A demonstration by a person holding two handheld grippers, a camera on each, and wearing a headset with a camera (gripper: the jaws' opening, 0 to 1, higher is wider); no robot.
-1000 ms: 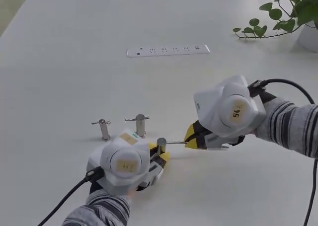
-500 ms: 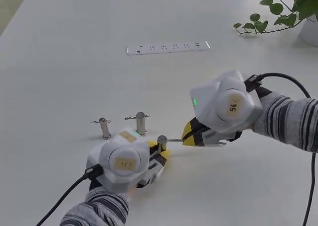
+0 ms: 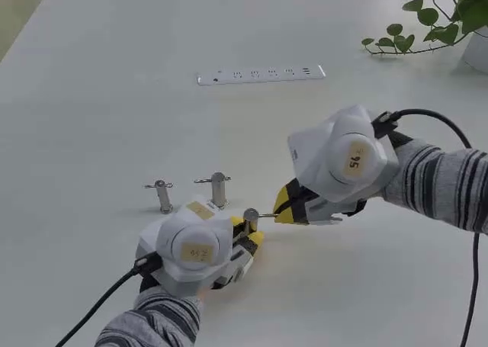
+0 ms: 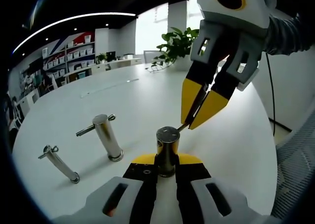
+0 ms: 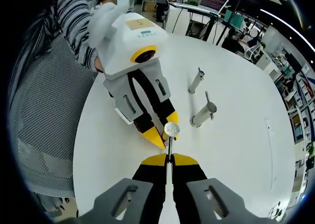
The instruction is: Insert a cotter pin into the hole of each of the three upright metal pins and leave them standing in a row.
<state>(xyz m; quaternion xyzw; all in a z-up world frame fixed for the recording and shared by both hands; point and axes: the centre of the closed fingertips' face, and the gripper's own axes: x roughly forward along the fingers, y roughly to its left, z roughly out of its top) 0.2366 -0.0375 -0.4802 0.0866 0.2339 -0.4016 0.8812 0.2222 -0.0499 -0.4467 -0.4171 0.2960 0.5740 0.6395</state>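
Observation:
Three upright metal pins stand on the white table. The left pin (image 3: 163,197) and the middle pin (image 3: 219,190) each carry a cotter pin through the top. My left gripper (image 3: 248,234) is shut on the third pin (image 3: 250,220), seen close up as the third pin (image 4: 167,150) between its yellow-tipped jaws. My right gripper (image 3: 283,210) is shut on a thin cotter pin (image 3: 266,215), held level with its tip at the third pin's head. In the right gripper view the cotter pin (image 5: 169,145) runs from my jaws to the third pin's top (image 5: 171,129).
A white power strip (image 3: 261,75) lies further back on the table. A potted plant (image 3: 438,19) trails leaves at the far right corner. Cables run from both grippers. Striped sleeves show at the bottom and right.
My right gripper has crept left with the cotter pin, bringing its tip closer against the third pin's head. The left gripper keeps the third pin steady.

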